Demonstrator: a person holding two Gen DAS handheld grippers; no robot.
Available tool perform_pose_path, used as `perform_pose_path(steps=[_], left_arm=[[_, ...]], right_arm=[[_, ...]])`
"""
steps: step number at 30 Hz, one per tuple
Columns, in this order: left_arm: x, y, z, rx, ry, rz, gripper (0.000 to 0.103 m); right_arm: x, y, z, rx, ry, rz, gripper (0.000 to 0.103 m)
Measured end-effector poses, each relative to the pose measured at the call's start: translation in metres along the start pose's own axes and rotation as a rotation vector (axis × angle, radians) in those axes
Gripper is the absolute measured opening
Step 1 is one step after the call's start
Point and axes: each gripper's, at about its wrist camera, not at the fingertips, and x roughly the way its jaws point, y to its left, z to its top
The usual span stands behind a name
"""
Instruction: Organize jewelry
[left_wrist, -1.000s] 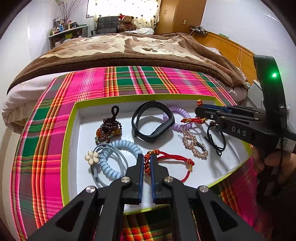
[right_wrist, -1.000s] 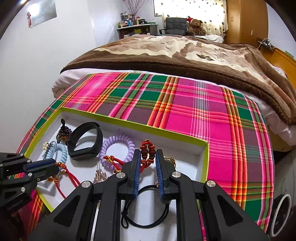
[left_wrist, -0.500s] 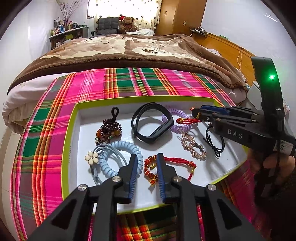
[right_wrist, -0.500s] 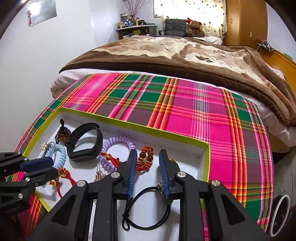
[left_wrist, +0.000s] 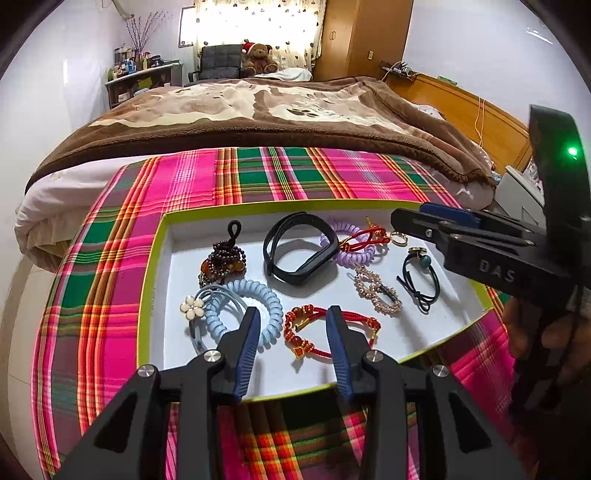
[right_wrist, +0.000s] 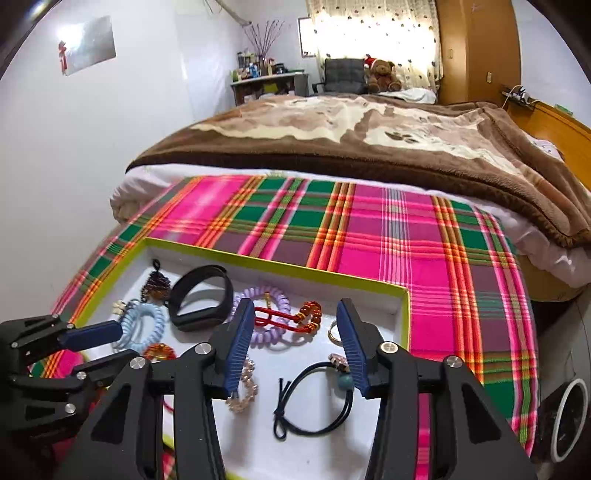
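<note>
Though crowded, tray (left_wrist: 155, 280) w/ bracelets (left_wrist: 328, 328).

Room is lit brightly via backlit curtained window (left_wrist: 255, 33), blown out. Soft shadows are cast inside tray (left_wrist: 424, 332). Fisheye bending, dark vignetted corners.

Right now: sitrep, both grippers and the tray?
Left gripper open, empty, over red cord bracelet. Right gripper open, empty, above red knot bracelet. All jewelry in tray. Nothing blocking.
</note>
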Motion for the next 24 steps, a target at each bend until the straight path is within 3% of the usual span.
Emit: perform_pose_path(steps=[9,15,24], left_arm=[[-0.021,0.001,-0.007,-0.04,-0.034,0.019,0.045],[-0.036,-0.002,-0.014,-0.056,-0.089,0.107,0.052],[-0.048,-0.01,-0.023,-0.042,-0.145,0.211,0.052]], right_arm=[[-0.029,0.011,-0.013,0.035,-0.049,-0.031,0.047],[-0.054,0.019,-0.032,0.073,-0.107,-0.087,0.047],[-0.077,0.032,-0.058,0.104,-0.134,-0.156,0.047]])
